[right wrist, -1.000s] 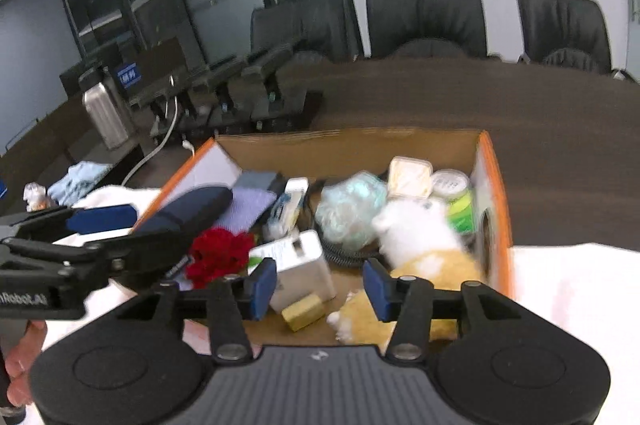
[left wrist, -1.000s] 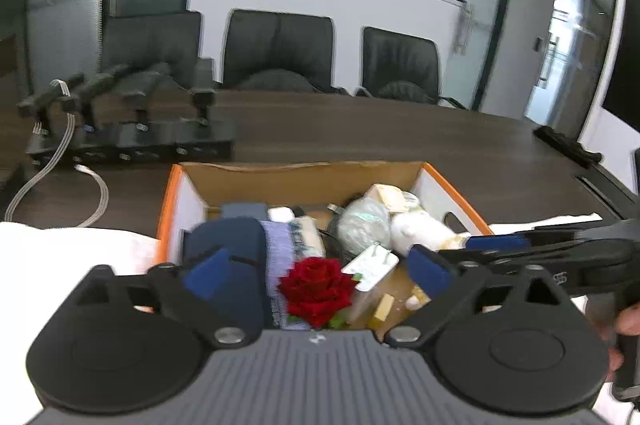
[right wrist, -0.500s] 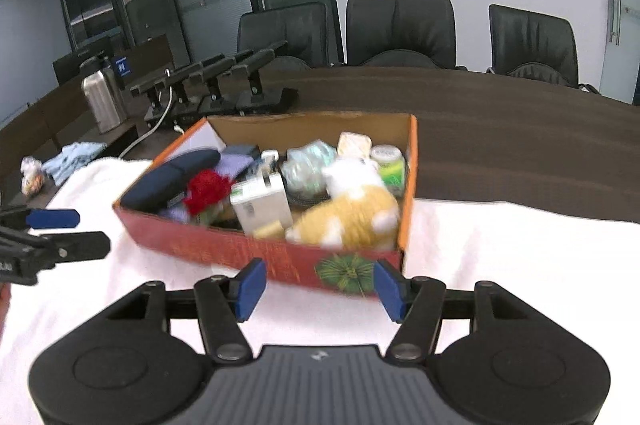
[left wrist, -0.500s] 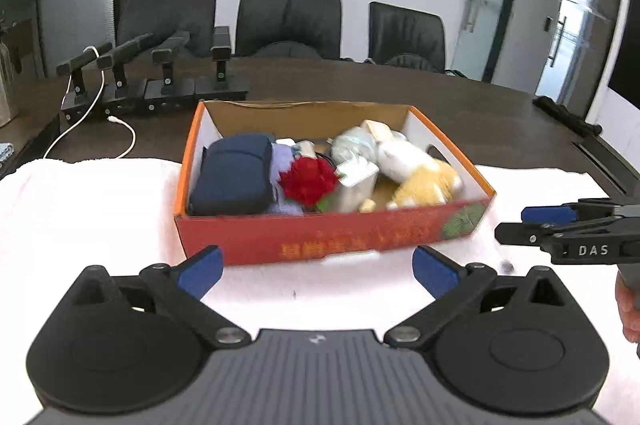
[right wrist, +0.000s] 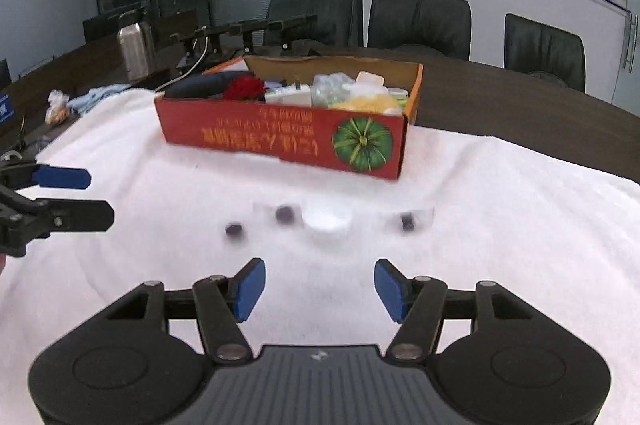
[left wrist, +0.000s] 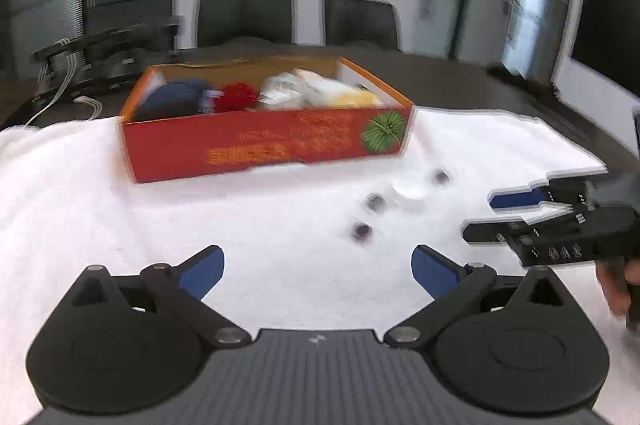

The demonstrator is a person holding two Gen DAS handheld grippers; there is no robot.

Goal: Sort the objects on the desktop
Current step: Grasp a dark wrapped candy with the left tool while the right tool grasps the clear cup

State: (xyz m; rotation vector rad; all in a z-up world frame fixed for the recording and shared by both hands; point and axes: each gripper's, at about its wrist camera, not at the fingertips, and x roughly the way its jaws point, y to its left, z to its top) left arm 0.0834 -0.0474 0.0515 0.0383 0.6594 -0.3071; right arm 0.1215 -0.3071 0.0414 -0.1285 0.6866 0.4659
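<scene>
A red cardboard box [left wrist: 264, 145] [right wrist: 288, 141] full of objects stands on a white towel [left wrist: 120, 209] [right wrist: 500, 225]; a red rose [left wrist: 238, 96] [right wrist: 244, 87], a dark blue pouch [left wrist: 172, 99] and a yellow plush [left wrist: 356, 99] show inside. In front of the box lie three small dark round pieces [left wrist: 362, 229] [right wrist: 285, 213] and a small white dish [left wrist: 410, 189] [right wrist: 326, 221]. My left gripper [left wrist: 316, 269] is open and empty, low over the towel. My right gripper [right wrist: 318, 285] is open and empty, just short of the dish. Both views are blurred.
Black office chairs [left wrist: 244, 17] [right wrist: 418, 23] line the far side of the dark table [right wrist: 520, 105]. Black stands with cables [left wrist: 104, 57] sit at the back left. A steel flask [right wrist: 134, 45] and a crumpled cloth [right wrist: 96, 93] lie left.
Both grippers have pulled back out of the box and down toward the towel. The box now sits farther off, and the small pieces and dish have come into view.
</scene>
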